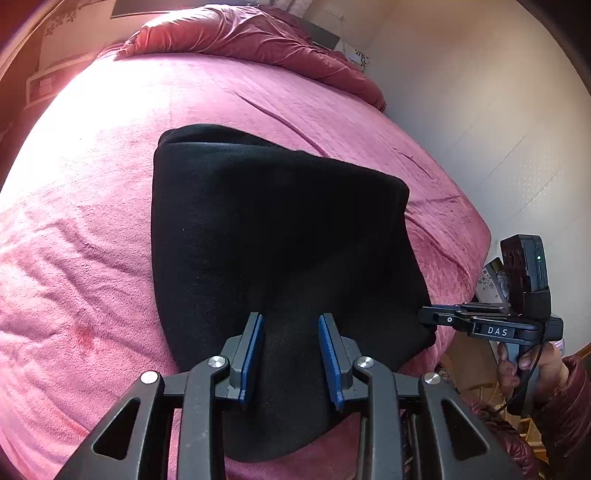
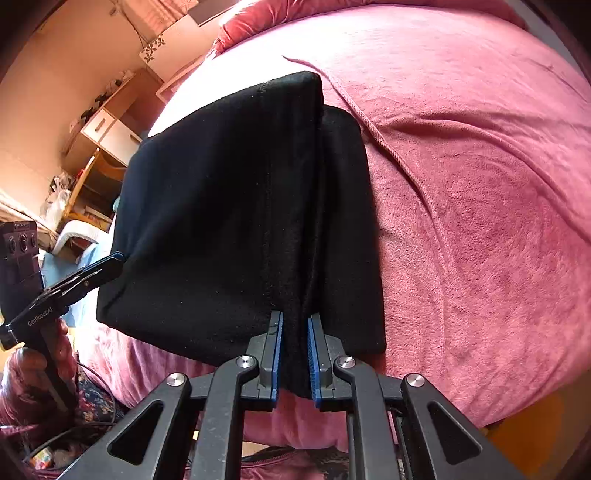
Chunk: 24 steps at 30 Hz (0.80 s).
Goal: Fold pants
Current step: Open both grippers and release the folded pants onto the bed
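Black pants (image 1: 277, 221), folded into a thick rectangle, lie on a pink bed cover (image 1: 92, 258). Their near edge is raised off the bed. My left gripper (image 1: 291, 354) is shut on a bunch of that edge, and black cloth fills the gap between its blue pads. My right gripper (image 1: 428, 317) meets the pants' right corner in this view. In the right wrist view the pants (image 2: 221, 203) show a seam and a second layer to the right. There my right gripper (image 2: 295, 350) is shut tight on a narrow fold, and my left gripper (image 2: 118, 258) bites the left corner.
A crumpled red duvet (image 1: 240, 33) lies at the far end of the bed, and a pale wall (image 1: 498, 129) runs along its right side. A wooden cabinet (image 2: 103, 125) and floor clutter stand to the left. A person's hands (image 1: 528, 365) (image 2: 33, 369) hold the gripper handles.
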Motion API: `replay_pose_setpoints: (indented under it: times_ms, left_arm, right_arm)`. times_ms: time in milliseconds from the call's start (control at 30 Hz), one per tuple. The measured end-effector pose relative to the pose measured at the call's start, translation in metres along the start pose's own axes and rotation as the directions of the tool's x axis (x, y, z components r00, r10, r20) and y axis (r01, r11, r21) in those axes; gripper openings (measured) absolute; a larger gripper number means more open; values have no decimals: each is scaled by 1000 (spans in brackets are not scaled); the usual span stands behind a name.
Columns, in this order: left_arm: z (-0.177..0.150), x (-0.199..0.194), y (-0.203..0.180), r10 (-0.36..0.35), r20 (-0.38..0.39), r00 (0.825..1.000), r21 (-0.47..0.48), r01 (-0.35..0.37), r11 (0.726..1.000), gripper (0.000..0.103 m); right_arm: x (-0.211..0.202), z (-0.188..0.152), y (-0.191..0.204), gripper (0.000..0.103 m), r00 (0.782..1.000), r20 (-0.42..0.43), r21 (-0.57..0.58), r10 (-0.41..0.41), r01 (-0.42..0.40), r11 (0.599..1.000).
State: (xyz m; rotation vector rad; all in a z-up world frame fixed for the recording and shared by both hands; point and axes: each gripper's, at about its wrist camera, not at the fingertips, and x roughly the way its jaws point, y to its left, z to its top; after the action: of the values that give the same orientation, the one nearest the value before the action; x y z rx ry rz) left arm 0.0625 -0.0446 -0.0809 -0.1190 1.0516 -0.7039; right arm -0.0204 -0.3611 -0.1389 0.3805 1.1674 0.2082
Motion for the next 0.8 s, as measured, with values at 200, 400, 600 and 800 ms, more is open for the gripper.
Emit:
replay_pose_setpoints:
  times_ms: [200, 400, 600, 800]
  left_arm:
    - [9, -17, 20, -26, 58, 998, -86, 31, 996, 32]
    - [28, -26, 40, 96, 85, 992, -105, -87, 991, 43]
    - [45, -14, 71, 76, 61, 995, -202, -62, 977, 57]
    - [58, 1, 89, 59, 52, 997, -250, -44, 967, 67]
  right_arm:
    - [-7, -2, -11, 15, 1000, 9, 4, 24, -24, 1000]
    - [-24, 10, -11, 33, 999, 37, 9, 17, -17, 1000]
    - [-39, 40, -15, 59, 989, 140, 56, 52, -61, 997]
    - [-28, 84, -16, 60, 972, 221, 122, 80, -109, 987]
